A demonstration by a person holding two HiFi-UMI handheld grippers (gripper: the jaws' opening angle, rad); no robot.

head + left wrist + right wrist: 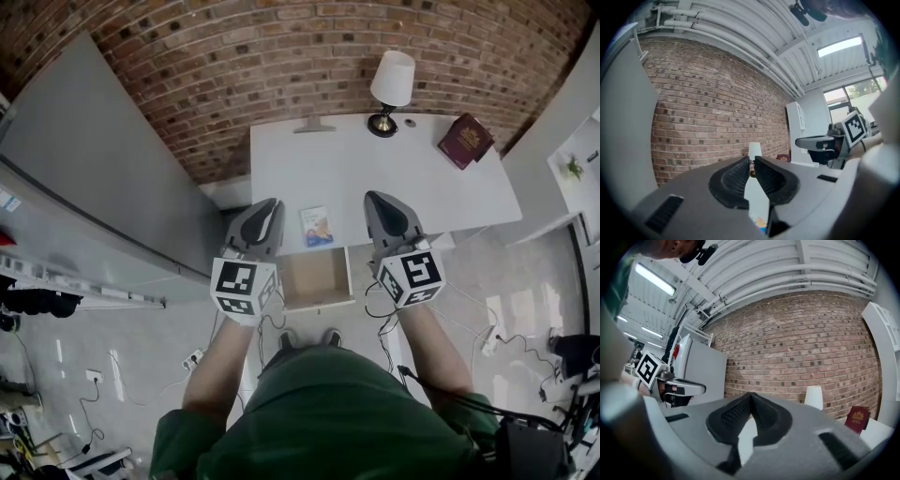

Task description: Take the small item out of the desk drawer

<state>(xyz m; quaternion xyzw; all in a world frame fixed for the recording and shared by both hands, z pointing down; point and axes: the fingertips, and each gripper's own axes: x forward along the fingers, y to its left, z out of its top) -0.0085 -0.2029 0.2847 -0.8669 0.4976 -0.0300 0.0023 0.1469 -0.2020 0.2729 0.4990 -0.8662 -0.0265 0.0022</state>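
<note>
Right, the small item (pixel 316 226) is a flat little packet or card, pale with blue and orange print on its face. It lies flat on the white tabletop (pixel 375 169), out of the drawer and just beyond its open mouth. What the print says is too small to tell.

The drawer (pixel 317 278) stands pulled out toward the person. Its tan bottom is bare, and its white front edge is nearest the camera.

The small item sits between the two grippers, touched by neither. The left gripper (pixel 272 208) hovers at the tabletop's near left corner. In the left gripper view its ribbed pads stand a narrow slit apart, with nothing caught in the gap, only the far lamp showing through. The right gripper (pixel 377 202) hangs over the tabletop on the other side of the drawer. In the right gripper view its tips are pressed together at the front, empty.

Further back, a table lamp (pixel 391 82) with a white shade stands at the far edge of the tabletop. A maroon book (pixel 465 141) lies off toward the far right corner. Behind it all runs a brick wall (pixel 281 56).
</note>
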